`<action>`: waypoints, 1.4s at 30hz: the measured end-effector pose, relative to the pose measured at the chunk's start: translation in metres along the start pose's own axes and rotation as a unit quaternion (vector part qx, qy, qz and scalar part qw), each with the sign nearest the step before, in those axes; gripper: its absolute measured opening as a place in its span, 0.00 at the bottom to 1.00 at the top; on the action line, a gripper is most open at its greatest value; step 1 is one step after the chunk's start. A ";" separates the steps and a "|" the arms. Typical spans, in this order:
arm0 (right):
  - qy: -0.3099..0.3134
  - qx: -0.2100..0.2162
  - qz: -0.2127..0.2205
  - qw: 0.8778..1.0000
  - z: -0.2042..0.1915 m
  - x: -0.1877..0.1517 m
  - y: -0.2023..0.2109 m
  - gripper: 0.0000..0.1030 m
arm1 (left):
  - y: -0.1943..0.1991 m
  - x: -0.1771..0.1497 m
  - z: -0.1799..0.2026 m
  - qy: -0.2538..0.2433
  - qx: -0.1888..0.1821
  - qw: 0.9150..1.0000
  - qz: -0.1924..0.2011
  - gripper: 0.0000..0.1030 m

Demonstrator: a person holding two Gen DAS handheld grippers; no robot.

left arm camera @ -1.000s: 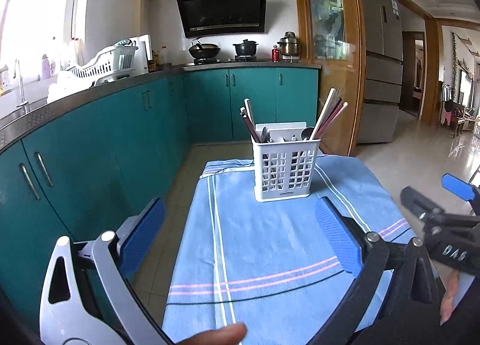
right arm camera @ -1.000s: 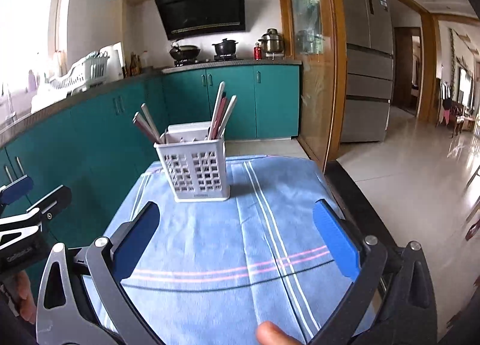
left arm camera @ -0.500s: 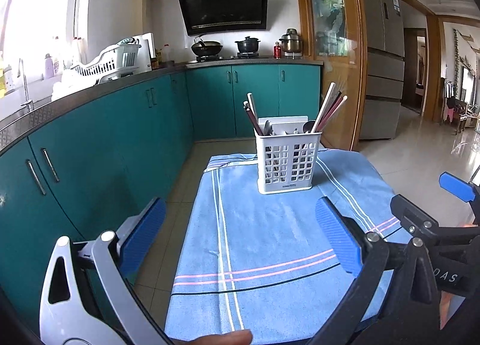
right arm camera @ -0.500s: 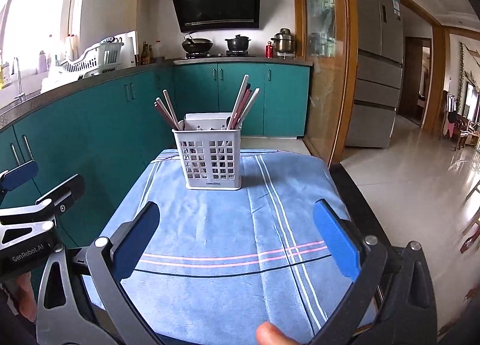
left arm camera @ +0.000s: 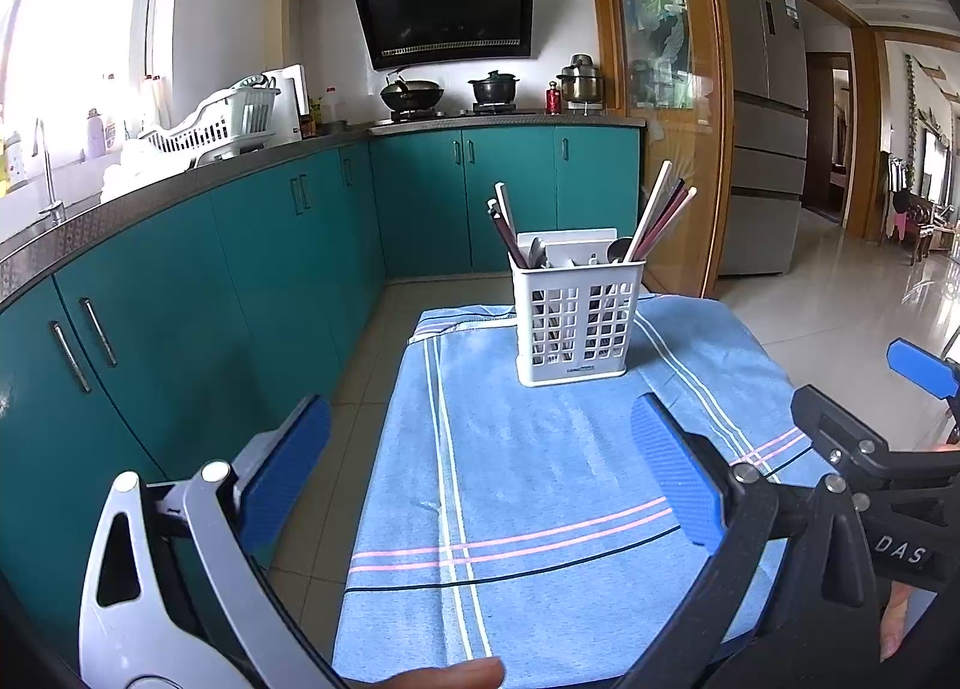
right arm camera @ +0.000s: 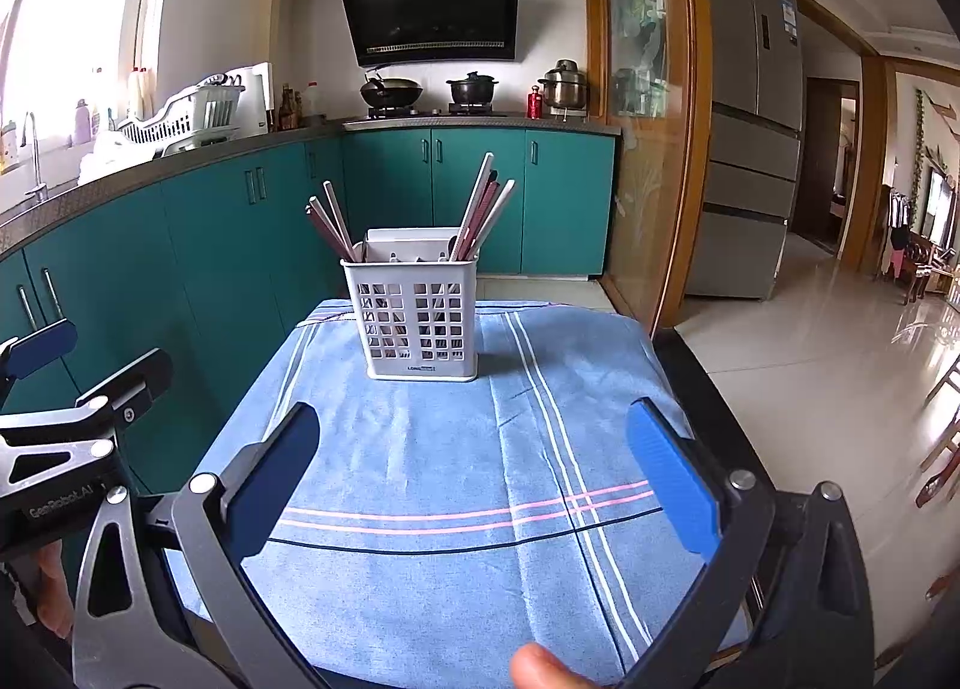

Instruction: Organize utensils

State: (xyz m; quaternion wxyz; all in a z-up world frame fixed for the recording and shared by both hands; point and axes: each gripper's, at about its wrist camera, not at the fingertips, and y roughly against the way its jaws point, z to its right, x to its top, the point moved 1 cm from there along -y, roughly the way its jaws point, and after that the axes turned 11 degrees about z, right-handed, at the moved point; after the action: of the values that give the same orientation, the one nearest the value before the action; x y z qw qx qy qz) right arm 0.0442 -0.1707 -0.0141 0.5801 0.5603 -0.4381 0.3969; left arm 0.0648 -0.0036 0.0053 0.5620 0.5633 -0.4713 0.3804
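A white slotted utensil basket (left arm camera: 576,320) stands upright at the far end of a blue striped cloth (left arm camera: 540,479); it also shows in the right wrist view (right arm camera: 420,317). Chopsticks (left arm camera: 657,218) lean out of it on both sides, and spoons (left arm camera: 539,252) sit inside. My left gripper (left arm camera: 480,473) is open and empty, held back over the cloth's near part. My right gripper (right arm camera: 474,473) is open and empty, also short of the basket. Each gripper shows at the edge of the other's view.
The cloth covers a small table (right arm camera: 690,383) with a dark edge at the right. Teal cabinets (left arm camera: 180,329) run along the left and back. A counter with a dish rack (left arm camera: 222,125) and stove pots (left arm camera: 492,86) lies beyond. Tiled floor (right arm camera: 810,341) opens to the right.
Both grippers have drawn back and risen a little from the basket, which looks smaller and farther. Both stayed open and empty.
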 end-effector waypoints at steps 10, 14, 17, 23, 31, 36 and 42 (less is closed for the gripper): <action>-0.006 -0.007 0.003 1.000 0.005 0.001 0.002 0.97 | -0.003 0.000 0.001 -0.004 -0.001 1.000 -0.003 0.96; -0.005 -0.007 0.004 1.000 0.006 0.002 0.002 0.97 | -0.004 -0.001 0.000 -0.003 0.000 1.000 -0.003 0.96; -0.006 -0.006 0.004 1.000 0.007 0.002 0.002 0.97 | -0.004 -0.001 -0.001 -0.003 0.001 1.000 -0.003 0.96; -0.005 -0.006 0.003 1.000 0.006 0.002 0.002 0.97 | -0.008 -0.003 -0.001 -0.007 0.003 1.000 -0.008 0.96; -0.006 -0.008 0.003 1.000 0.009 0.003 0.003 0.97 | -0.008 -0.004 0.000 -0.012 0.002 1.000 -0.008 0.96; -0.007 -0.008 0.003 1.000 0.011 0.002 0.003 0.97 | -0.008 -0.004 -0.002 -0.011 0.002 1.000 -0.008 0.96; -0.006 -0.008 0.002 1.000 0.011 0.002 0.003 0.97 | -0.008 -0.005 -0.002 -0.010 0.001 1.000 -0.009 0.96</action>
State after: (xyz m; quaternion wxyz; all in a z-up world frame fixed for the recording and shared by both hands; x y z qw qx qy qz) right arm 0.0410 -0.1812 -0.0110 0.5814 0.5569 -0.4461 0.3909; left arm 0.0711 -0.0017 -0.0011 0.5597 0.5718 -0.4717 0.3704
